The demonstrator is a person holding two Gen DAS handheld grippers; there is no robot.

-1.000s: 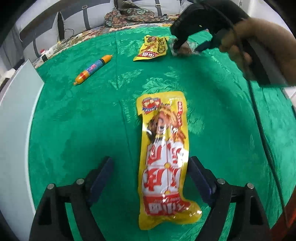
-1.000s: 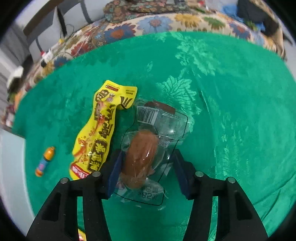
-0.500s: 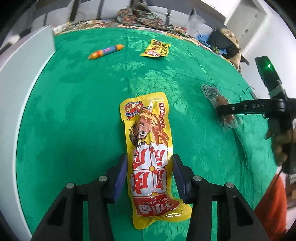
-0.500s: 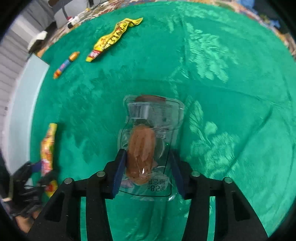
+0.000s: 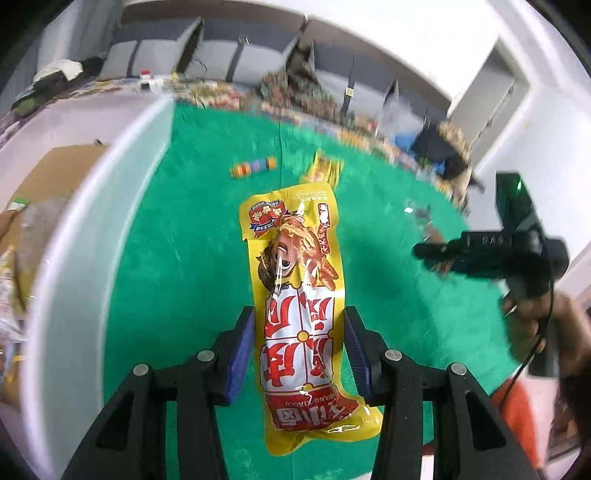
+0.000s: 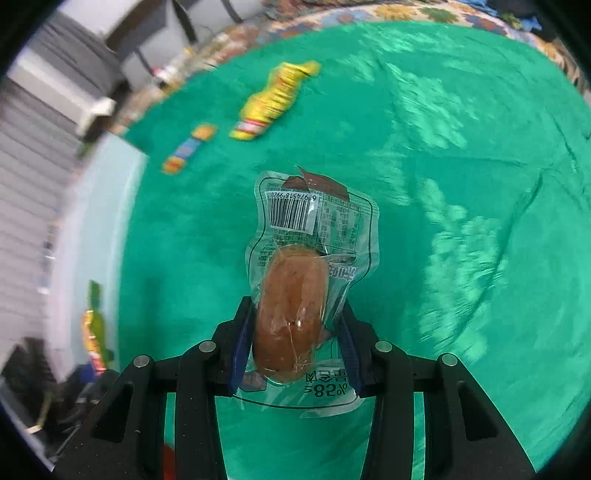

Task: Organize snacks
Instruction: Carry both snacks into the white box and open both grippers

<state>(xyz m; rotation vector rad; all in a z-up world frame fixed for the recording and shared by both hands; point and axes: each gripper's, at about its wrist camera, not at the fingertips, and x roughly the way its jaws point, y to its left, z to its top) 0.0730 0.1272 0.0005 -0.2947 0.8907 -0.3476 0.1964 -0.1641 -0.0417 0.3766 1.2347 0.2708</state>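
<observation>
1. Left gripper (image 5: 299, 343) is clamped on the yellow snack pack (image 5: 300, 295) — the white bin (image 5: 74, 236) sits off its left, so keep it level going over the rim.
2. Right gripper (image 6: 295, 339) is squeezed tight on the clear sausage pouch (image 6: 306, 273) — hold it steady, no swinging.

Green patterned cloth (image 5: 192, 258) covering the surface I am working over, floral fabric (image 6: 424, 14) showing beyond its far edge, grey cushions (image 5: 155, 55) lining the white wall behind, a dark bag (image 5: 439, 147) sitting far right.
</observation>
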